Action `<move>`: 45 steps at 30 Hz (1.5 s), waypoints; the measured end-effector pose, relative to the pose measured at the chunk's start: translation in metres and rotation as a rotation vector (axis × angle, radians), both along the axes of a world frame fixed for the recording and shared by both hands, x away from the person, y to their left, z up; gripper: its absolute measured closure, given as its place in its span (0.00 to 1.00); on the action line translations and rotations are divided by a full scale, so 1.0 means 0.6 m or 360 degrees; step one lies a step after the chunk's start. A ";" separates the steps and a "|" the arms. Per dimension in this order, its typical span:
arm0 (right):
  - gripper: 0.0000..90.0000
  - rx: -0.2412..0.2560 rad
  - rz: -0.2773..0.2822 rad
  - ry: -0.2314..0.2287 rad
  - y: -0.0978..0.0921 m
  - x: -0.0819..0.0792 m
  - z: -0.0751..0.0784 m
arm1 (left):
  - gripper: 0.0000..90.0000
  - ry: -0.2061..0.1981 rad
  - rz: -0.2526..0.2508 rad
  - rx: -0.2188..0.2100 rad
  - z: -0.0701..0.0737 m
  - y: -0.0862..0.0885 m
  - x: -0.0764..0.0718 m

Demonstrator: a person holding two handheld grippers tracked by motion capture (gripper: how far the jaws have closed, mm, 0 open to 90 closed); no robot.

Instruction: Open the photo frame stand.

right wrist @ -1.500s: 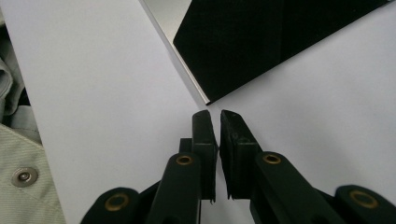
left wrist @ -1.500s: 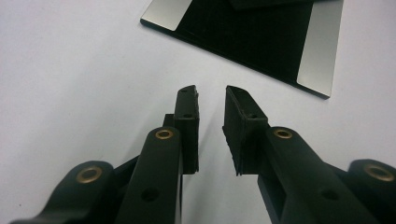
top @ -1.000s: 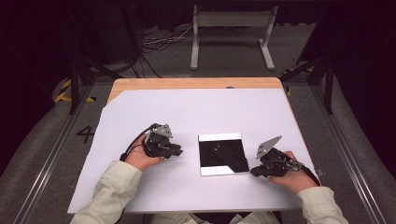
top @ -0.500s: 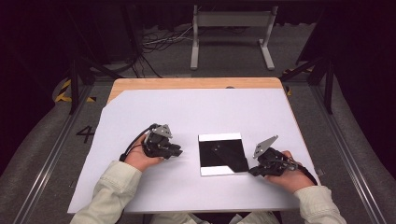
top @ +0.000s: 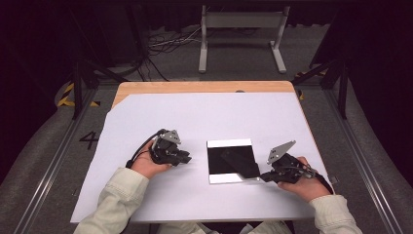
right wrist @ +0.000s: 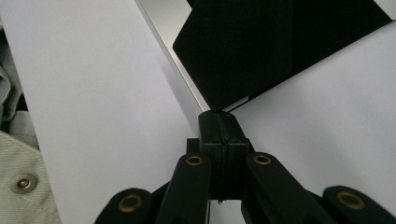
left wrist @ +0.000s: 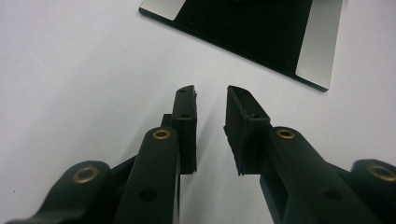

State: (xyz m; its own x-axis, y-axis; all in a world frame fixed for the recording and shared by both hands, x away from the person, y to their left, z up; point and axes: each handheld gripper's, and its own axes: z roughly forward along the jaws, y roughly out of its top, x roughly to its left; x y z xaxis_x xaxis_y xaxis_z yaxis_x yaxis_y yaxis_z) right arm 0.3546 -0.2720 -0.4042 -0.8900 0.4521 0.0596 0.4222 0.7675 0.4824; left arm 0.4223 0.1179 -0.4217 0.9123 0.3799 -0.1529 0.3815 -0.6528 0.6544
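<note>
I have the right gripper (top: 267,177) pinched on the near corner of a black sheet (top: 241,162). Its fingers (right wrist: 219,135) are pressed tight together in the right gripper view, with the tip of that corner caught between them. The sheet lies askew on a flat tray (top: 230,145) with a dark middle and pale silvery strips at its edges. The tray sits on the white tabletop (top: 195,117), right of centre and near my side.

Progress, as I judge it: early. The corner is gripped, which looks like the first step of lifting or pulling the sheet off the tray. The sheet itself is mostly flat on the tray, only turned out of line with it, so the actual removal or repositioning is left to do.

My left gripper (top: 184,157) rests on the tabletop just left of the tray, apart from it. Its fingers (left wrist: 186,121) stand parted with nothing between them, pointing toward the tray's edge. It has no part in the job yet.

Sheet look: thin, matte black, rectangular, one rounded corner visible in the right gripper view, with a faint straight line across it that could be a crease or a fold. I cannot tell whether it is paper, card or plastic. It looks light and floppy enough to bend if pulled by a single corner.
</note>
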 end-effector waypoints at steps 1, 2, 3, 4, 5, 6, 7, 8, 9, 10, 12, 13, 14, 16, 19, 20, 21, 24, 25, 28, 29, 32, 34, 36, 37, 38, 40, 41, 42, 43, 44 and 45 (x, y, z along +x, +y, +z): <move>1.00 0.0011 -0.0005 -0.0004 -0.001 0.000 0.002 | 0.82 0.0000 0.0000 0.0000 0.000 0.000 0.000; 1.00 0.0025 -0.0005 -0.0008 -0.002 -0.001 0.003 | 0.82 -0.0001 -0.0001 -0.0001 0.000 0.000 0.000; 1.00 0.0037 0.0007 -0.0019 -0.003 0.000 0.005 | 0.82 -0.0001 -0.0001 0.0000 0.000 0.000 0.000; 1.00 0.0048 0.0005 -0.0026 -0.003 -0.001 0.006 | 0.82 -0.0001 -0.0001 0.0000 0.000 0.000 0.000; 1.00 0.0057 0.0004 -0.0032 -0.003 -0.001 0.008 | 0.82 -0.0001 -0.0002 0.0000 0.000 0.000 0.000; 1.00 0.0068 -0.0001 -0.0040 -0.003 -0.002 0.010 | 0.82 -0.0001 -0.0002 0.0000 0.000 0.000 0.000; 1.00 0.0076 -0.0003 -0.0044 -0.003 -0.002 0.012 | 0.82 0.0000 -0.0002 0.0001 0.000 0.000 0.000; 1.00 0.0084 -0.0003 -0.0050 -0.003 -0.002 0.014 | 0.82 0.0000 -0.0002 -0.0002 0.000 0.000 0.000; 1.00 0.0090 0.0000 -0.0057 -0.003 -0.002 0.015 | 0.82 0.0000 -0.0001 -0.0002 0.000 0.000 0.000; 1.00 0.0097 -0.0001 -0.0062 -0.003 -0.003 0.016 | 0.82 0.0001 0.0000 0.0000 0.000 0.000 0.000; 1.00 0.0125 -0.0005 -0.0079 -0.004 -0.003 0.020 | 0.82 0.0001 0.0000 0.0000 0.000 0.000 0.000; 1.00 0.0138 -0.0007 -0.0087 -0.004 -0.003 0.022 | 0.82 0.0001 0.0001 -0.0002 0.000 0.000 0.000; 1.00 0.0151 -0.0010 -0.0095 -0.004 -0.003 0.024 | 0.82 0.0001 0.0002 -0.0002 0.000 0.001 0.000; 1.00 0.0175 -0.0022 -0.0101 -0.004 -0.004 0.027 | 0.82 0.0001 0.0002 -0.0003 0.000 0.001 0.000; 1.00 0.0209 -0.0035 -0.0117 -0.004 -0.004 0.032 | 0.82 -0.0006 0.0001 -0.0002 -0.001 0.000 0.000; 1.00 0.0215 -0.0038 -0.0122 -0.004 -0.004 0.033 | 0.82 -0.0007 0.0002 -0.0001 -0.001 0.000 0.000; 1.00 0.0222 -0.0041 -0.0131 -0.004 -0.005 0.034 | 0.82 -0.0007 0.0004 -0.0002 -0.001 0.000 0.000; 1.00 0.0239 -0.0044 -0.0155 -0.002 -0.006 0.036 | 0.81 -0.0014 0.0009 -0.0006 -0.002 0.000 -0.001; 1.00 0.0239 -0.0044 -0.0155 -0.002 -0.006 0.036 | 0.80 -0.0014 0.0009 -0.0006 -0.002 0.000 -0.001; 1.00 0.0269 -0.0059 -0.0184 -0.001 -0.007 0.041 | 0.79 -0.0019 0.0012 -0.0008 -0.002 0.001 0.000; 1.00 0.0280 -0.0062 -0.0193 -0.001 -0.007 0.042 | 0.79 -0.0017 0.0014 -0.0007 -0.002 0.001 0.001; 1.00 0.0294 -0.0066 -0.0221 0.001 -0.008 0.046 | 0.79 -0.0011 0.0016 -0.0009 -0.003 0.001 0.000; 1.00 0.0293 -0.0078 -0.0247 0.003 -0.010 0.048 | 0.78 -0.0016 0.0009 -0.0007 -0.004 0.000 0.000; 1.00 0.0309 -0.0088 -0.0263 0.004 -0.011 0.051 | 0.78 -0.0013 0.0002 -0.0008 -0.004 -0.001 0.000; 1.00 0.0317 -0.0088 -0.0273 0.004 -0.011 0.053 | 0.78 -0.0012 0.0002 -0.0008 -0.004 -0.002 0.000; 1.00 0.0324 -0.0094 -0.0279 0.004 -0.012 0.054 | 0.78 -0.0011 0.0004 -0.0005 -0.004 -0.002 -0.001; 1.00 0.0345 -0.0101 -0.0291 0.004 -0.012 0.056 | 0.78 -0.0011 0.0008 -0.0004 -0.005 -0.002 0.000; 1.00 0.0350 -0.0104 -0.0299 0.005 -0.012 0.056 | 0.78 -0.0011 0.0010 -0.0005 -0.005 -0.002 0.000; 1.00 0.0356 -0.0106 -0.0305 0.005 -0.012 0.057 | 0.78 -0.0011 0.0010 -0.0005 -0.005 -0.002 0.000; 1.00 0.0360 -0.0112 -0.0308 0.005 -0.013 0.057 | 0.78 -0.0011 0.0009 -0.0005 -0.005 -0.002 0.000; 1.00 0.0368 -0.0116 -0.0313 0.006 -0.013 0.058 | 0.78 -0.0010 0.0009 -0.0005 -0.005 -0.003 -0.001; 1.00 0.0374 -0.0119 -0.0318 0.006 -0.013 0.058 | 0.78 -0.0009 0.0005 -0.0003 -0.005 -0.003 0.000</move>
State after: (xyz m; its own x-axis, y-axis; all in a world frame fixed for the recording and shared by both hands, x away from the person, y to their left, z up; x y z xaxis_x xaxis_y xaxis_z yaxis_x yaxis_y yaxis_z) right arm 0.3468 -0.2684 -0.3695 -0.8593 0.5114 -0.0025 0.3524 0.5957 0.7218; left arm 0.4220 0.1163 -0.4249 0.9119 0.3825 -0.1484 0.3798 -0.6501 0.6581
